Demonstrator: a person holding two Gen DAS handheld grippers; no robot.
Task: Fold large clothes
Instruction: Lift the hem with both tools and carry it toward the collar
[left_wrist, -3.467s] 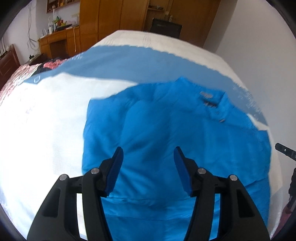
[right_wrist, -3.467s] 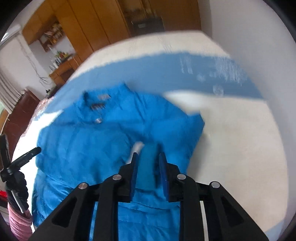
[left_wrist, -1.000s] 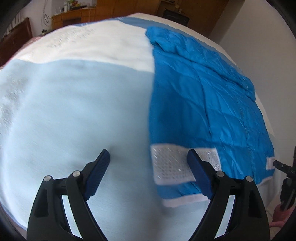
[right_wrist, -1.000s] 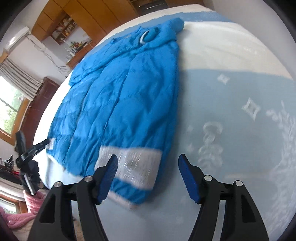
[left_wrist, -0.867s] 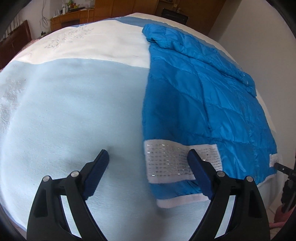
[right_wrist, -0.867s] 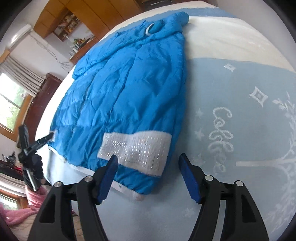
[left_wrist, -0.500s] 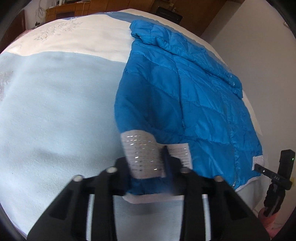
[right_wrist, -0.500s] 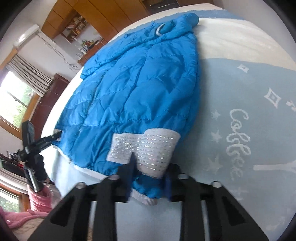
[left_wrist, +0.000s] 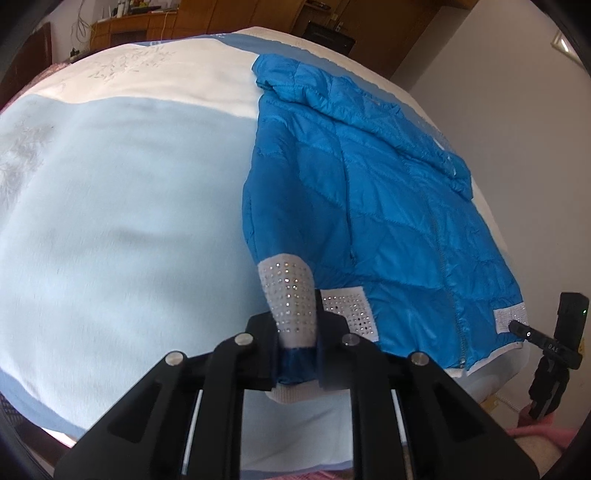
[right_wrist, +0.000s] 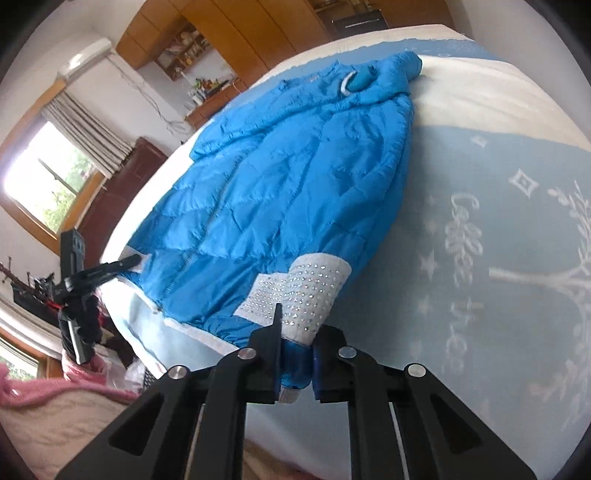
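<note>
Now both pinching. Left hand-held gripper (left_wrist: 297, 354): jaws closing on blue puffer jacket (left_wrist: 373, 206), hem corner w/ white studded band (left_wrist: 290, 295) bunched betw. pads. Right hand-held gripper (right_wrist: 295, 360): jaws closing too, clamped on opposite hem corner at other studded band (right_wrist: 303, 291). Jacket flat on bed (left_wrist: 110, 206), front up, zipper shut, collar at far end, hem nearest; hem corners lifted slightly off light-blue blanket (right_wrist: 498, 258). Wooden wardrobes (right_wrist: 236, 26) behind bed.

Pale blue blanket (left_wrist: 122, 206), wooden wardrobes (right_wrist: 236, 33), curtained window (right_wrist: 48, 181), perhaps an air conditioner (right_wrist: 86, 55).
</note>
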